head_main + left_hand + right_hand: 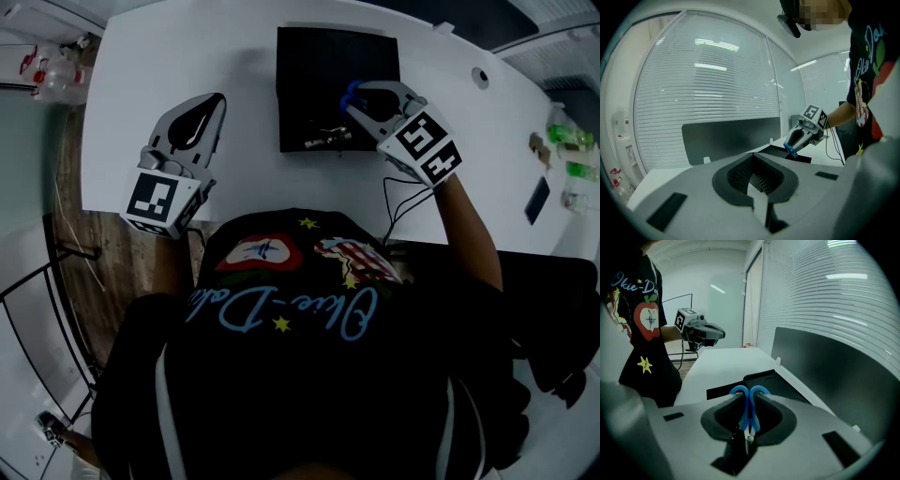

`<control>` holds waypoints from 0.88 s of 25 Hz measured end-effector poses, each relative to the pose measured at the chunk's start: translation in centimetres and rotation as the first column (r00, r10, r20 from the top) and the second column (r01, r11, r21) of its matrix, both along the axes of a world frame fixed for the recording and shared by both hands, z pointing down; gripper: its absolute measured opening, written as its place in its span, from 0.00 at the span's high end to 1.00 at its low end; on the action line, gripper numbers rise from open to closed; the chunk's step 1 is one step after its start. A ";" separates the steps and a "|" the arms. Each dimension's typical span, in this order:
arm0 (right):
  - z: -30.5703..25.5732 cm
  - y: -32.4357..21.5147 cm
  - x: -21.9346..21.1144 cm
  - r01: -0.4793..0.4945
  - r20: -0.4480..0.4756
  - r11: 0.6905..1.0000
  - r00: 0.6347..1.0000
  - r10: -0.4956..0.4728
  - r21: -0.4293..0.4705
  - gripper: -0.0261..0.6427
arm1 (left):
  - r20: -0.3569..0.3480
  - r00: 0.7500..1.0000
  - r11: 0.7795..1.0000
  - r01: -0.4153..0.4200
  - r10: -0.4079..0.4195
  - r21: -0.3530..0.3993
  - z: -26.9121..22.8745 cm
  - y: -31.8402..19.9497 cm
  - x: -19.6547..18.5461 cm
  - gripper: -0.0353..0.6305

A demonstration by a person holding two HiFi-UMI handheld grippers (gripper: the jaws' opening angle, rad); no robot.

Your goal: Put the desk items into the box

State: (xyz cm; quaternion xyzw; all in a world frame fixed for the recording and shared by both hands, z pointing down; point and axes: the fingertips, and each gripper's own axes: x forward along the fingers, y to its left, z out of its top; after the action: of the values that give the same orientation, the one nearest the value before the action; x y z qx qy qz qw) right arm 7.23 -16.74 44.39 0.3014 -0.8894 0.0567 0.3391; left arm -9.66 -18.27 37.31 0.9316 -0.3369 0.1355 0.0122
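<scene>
1. Grip, right: the right hand-held gripper (358, 97) has its jaws partway apart and clamped on a pair of blue-handled cutters (750, 408). The blue loops stick out past the jaw tips, and the metal nose points back toward the gripper body.
2. Grip, left: the left hand-held gripper (753, 157) has its jaws together with nothing between them. It hangs over the left part of the desk (187, 56), well apart from the box.
3. Step in hand (judgement): placing. The right hand-held gripper is above the right half of the black box (309, 66), tilted down into it. The cutters are not yet released.
4. The next move calls for lowering close to the box floor, opening the jaws, then backing out without catching the loops.
5. Box contents: one small metallic item (328, 139) lies by the near wall, too small to name. The rest of the floor looks bare, though it is dark.
6. No other loose item shows on the desk near the box, so I judge the task close to done.
</scene>
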 end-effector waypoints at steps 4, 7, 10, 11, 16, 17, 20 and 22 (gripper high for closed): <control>1.4 0.5 -0.9 0.035 -0.017 0.999 0.999 -0.036 -0.039 0.84 | -0.006 1.000 1.000 0.014 -0.014 -0.001 0.1 0.0 -0.4 0.93; 2.3 0.6 -1.4 0.050 -0.022 0.997 0.998 -0.051 -0.061 0.84 | -0.008 1.000 1.000 0.018 -0.018 -0.001 0.1 -0.1 -0.4 0.93; 3.0 0.6 -1.7 0.057 -0.030 0.995 0.998 -0.060 -0.078 0.84 | -0.007 1.000 1.000 0.022 -0.022 -0.002 0.2 0.3 -0.6 0.93; 3.2 0.6 -1.7 0.060 -0.029 0.995 0.998 -0.063 -0.085 0.84 | -0.006 1.000 1.000 0.026 -0.026 -0.003 0.2 0.3 -0.7 0.93; 3.8 0.8 -2.1 0.074 -0.020 0.991 0.997 -0.077 -0.114 0.84 | -0.006 0.999 0.999 0.038 -0.038 -0.003 0.2 0.5 -0.9 0.93; 4.0 0.8 -2.2 0.076 -0.022 0.990 0.997 -0.079 -0.118 0.84 | -0.006 0.999 0.999 0.037 -0.037 -0.002 0.2 0.6 -0.9 0.93; 4.5 1.2 -2.6 0.091 -0.024 0.987 0.995 -0.095 -0.133 0.84 | -0.011 0.999 0.999 0.041 -0.041 -0.002 0.4 0.7 -1.1 0.93; 4.7 1.3 -2.8 0.104 -0.028 0.984 0.994 -0.109 -0.144 0.84 | -0.013 0.999 0.999 0.043 -0.043 -0.002 0.4 0.6 -1.1 0.93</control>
State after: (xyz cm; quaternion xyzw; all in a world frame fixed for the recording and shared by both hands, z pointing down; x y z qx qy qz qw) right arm 4.39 -15.44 49.10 0.2295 -0.8917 0.0963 0.3780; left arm -10.80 -17.65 37.75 0.9251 -0.3566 0.1296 0.0182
